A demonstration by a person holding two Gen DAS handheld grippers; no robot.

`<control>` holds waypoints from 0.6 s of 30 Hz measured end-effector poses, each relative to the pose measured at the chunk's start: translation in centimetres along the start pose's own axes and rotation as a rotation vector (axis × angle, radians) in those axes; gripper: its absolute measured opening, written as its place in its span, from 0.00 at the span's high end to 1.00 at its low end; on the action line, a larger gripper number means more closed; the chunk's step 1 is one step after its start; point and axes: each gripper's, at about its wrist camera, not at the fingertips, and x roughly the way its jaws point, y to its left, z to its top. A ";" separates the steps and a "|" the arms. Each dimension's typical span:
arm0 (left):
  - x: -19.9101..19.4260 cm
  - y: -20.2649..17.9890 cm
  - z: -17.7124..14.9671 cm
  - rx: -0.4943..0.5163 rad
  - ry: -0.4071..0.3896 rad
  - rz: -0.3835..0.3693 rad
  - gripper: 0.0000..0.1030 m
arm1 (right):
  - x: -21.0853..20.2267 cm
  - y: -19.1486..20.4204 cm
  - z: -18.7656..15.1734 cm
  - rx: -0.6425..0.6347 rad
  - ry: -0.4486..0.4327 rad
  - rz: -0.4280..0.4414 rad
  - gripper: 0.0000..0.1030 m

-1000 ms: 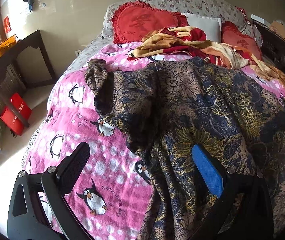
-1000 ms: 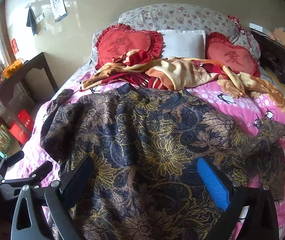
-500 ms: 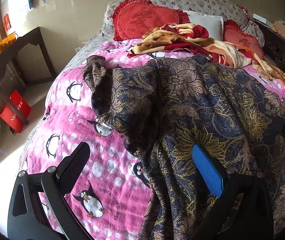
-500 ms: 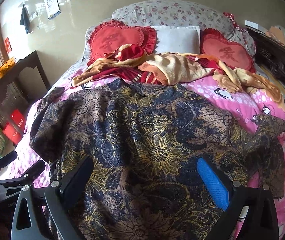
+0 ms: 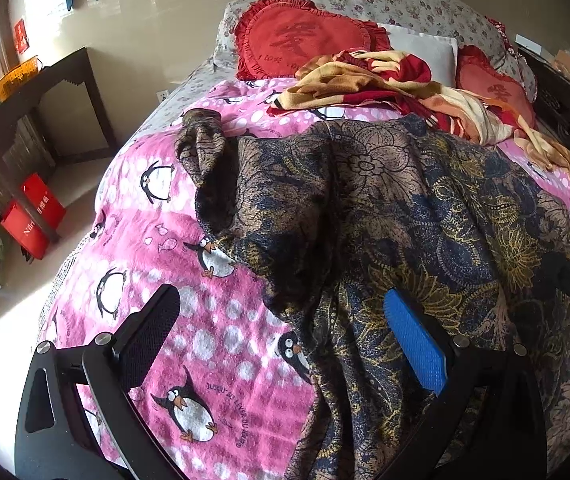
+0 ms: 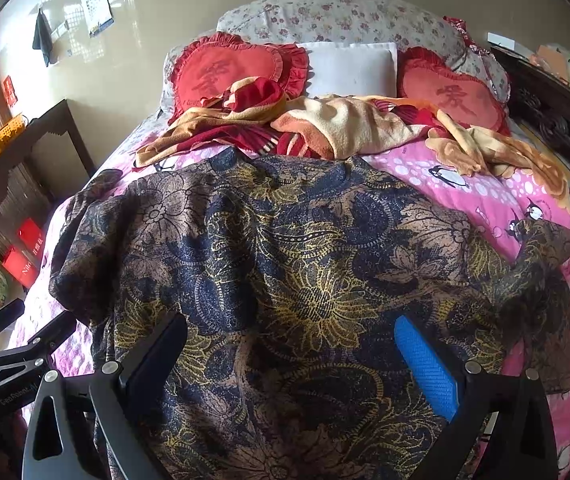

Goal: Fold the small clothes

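A dark blue, brown and gold floral garment (image 5: 385,208) lies spread on a pink penguin blanket (image 5: 157,264); it also fills the right wrist view (image 6: 293,272). One sleeve (image 5: 201,144) lies crumpled at the far left, the other (image 6: 545,248) at the right. My left gripper (image 5: 281,336) is open above the garment's near left edge, its blue finger over the cloth. My right gripper (image 6: 291,356) is open over the garment's near part. Neither holds anything.
An orange, cream and red blanket (image 6: 325,124) lies bunched behind the garment. Red heart cushions (image 6: 233,72) and a white pillow (image 6: 349,68) sit at the bed head. A dark side table (image 5: 37,104) and red bags (image 5: 33,216) stand on the left. Dark carved furniture (image 6: 557,116) runs along the right.
Both grippers have drawn back a little and shifted left; the bed and garment sit slightly farther right in view. The garment has not moved. The jaws stay open.
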 end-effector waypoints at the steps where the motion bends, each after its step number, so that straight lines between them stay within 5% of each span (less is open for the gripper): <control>1: 0.1 0.3 0.0 -0.009 0.001 -0.007 0.01 | 0.1 0.1 0.0 -0.006 0.001 0.003 0.00; 18: 3.7 8.6 5.5 -0.162 0.000 0.051 0.01 | 1.6 2.6 0.3 -0.065 0.005 0.042 0.00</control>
